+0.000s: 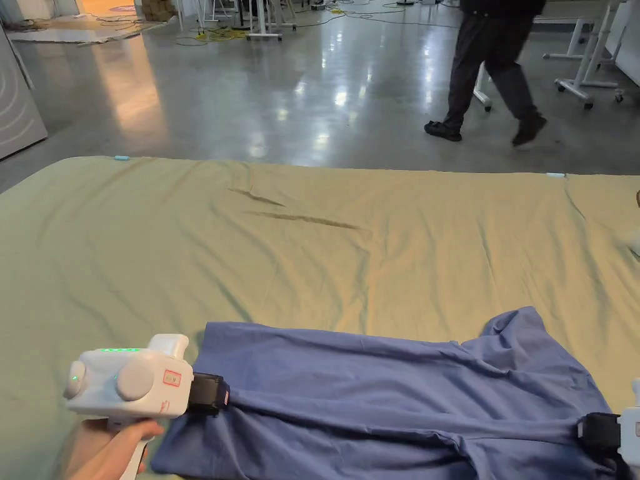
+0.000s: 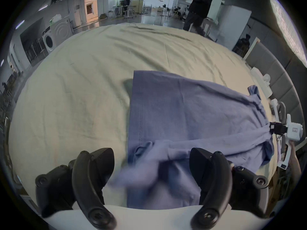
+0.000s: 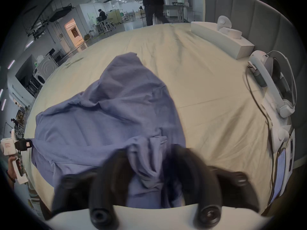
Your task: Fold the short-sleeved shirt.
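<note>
Shirt, short-sleeved, blue-violet cotton [image 1: 387, 400], lies lengthwise along the near edge of the bed, on the pale green wrinkled bedsheet [image 1: 312, 250], hem end toward our left and sleeve end toward our right, one long side already doubled over. Left hand-held gripper [image 2: 152, 165]: in its own view the jaws stand wide apart with a blurred bunch of hem cloth between them, pressing on nothing we can see; we log it as released. Right hand-held gripper [image 3: 147, 164]: jaws blurred but drawn in on a gathered tuft at the shoulder end, so we read it as grasping the shirt. Our judgement: the lengthwise fold is in hand. To do it well we should re-grip the hem corner with the left before lifting, keep the cloth taut between both ends, carry the edge across evenly, and lay it down without dragging the bedsheet into new creases.
</note>
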A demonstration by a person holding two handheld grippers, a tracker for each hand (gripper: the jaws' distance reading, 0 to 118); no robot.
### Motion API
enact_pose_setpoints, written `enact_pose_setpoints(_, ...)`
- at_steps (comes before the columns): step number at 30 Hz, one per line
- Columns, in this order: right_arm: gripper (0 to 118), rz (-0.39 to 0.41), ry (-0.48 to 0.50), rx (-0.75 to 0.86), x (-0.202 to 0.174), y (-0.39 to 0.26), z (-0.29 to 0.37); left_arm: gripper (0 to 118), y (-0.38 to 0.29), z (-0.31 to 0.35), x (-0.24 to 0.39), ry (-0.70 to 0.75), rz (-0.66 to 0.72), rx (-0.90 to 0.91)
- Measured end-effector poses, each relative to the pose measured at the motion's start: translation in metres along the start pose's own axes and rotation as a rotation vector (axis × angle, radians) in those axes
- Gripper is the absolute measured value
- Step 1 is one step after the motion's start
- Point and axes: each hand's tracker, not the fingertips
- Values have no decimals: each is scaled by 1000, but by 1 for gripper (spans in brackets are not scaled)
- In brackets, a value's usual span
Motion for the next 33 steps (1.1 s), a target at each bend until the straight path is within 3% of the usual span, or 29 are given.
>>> enact_pose_setpoints(1, 72, -11, 26, 38, 4, -1, 12, 97, -4, 13, 0, -25, 3, 24)
enact_pose_setpoints(2, 78, -16, 56, 79, 6, -1, 29, 97, -7, 26, 1, -42, -10, 49)
enact_pose_setpoints(7, 77, 13, 124, 408, 3, -21, 158, 97, -45, 166, 27, -101, -152, 412)
enact_pose_setpoints(12, 83, 60, 143, 741, -23, -70, 277, 97, -104, 281, 52, -60, -129, 731)
enact_pose_setpoints(15, 83, 114, 118, 843, -43, -97, 310, 97, -133, 318, 69, 34, -159, 845)
enact_pose_setpoints(18, 82, 151, 106, 851, -57, -120, 321, 97, -156, 338, 80, 21, -155, 897)
enact_pose_setpoints(19, 80, 170, 101, 840, -62, -126, 322, 94, -161, 341, 82, 8, -149, 898)
enact_pose_setpoints(21, 65, 220, 101, 811, -70, -138, 324, 74, -169, 348, 87, -30, -140, 884)
enact_pose_setpoints(22, 50, 235, 98, 813, -74, -144, 326, 52, -177, 352, 90, -51, -139, 894)
enact_pose_setpoints(24, 29, 291, 67, 803, -83, -153, 327, 30, -190, 358, 98, -44, -186, 928)
enact_pose_setpoints(25, 16, 299, 63, 802, -85, -155, 328, 5, -194, 360, 101, -16, -201, 927)
enact_pose_setpoints(29, 2, 297, 80, 807, -92, -163, 332, 0, -208, 361, 112, 6, -242, 914)
enact_pose_setpoints(33, 0, 300, 109, 811, -95, -163, 335, 0, -210, 355, 115, 0, -238, 882)
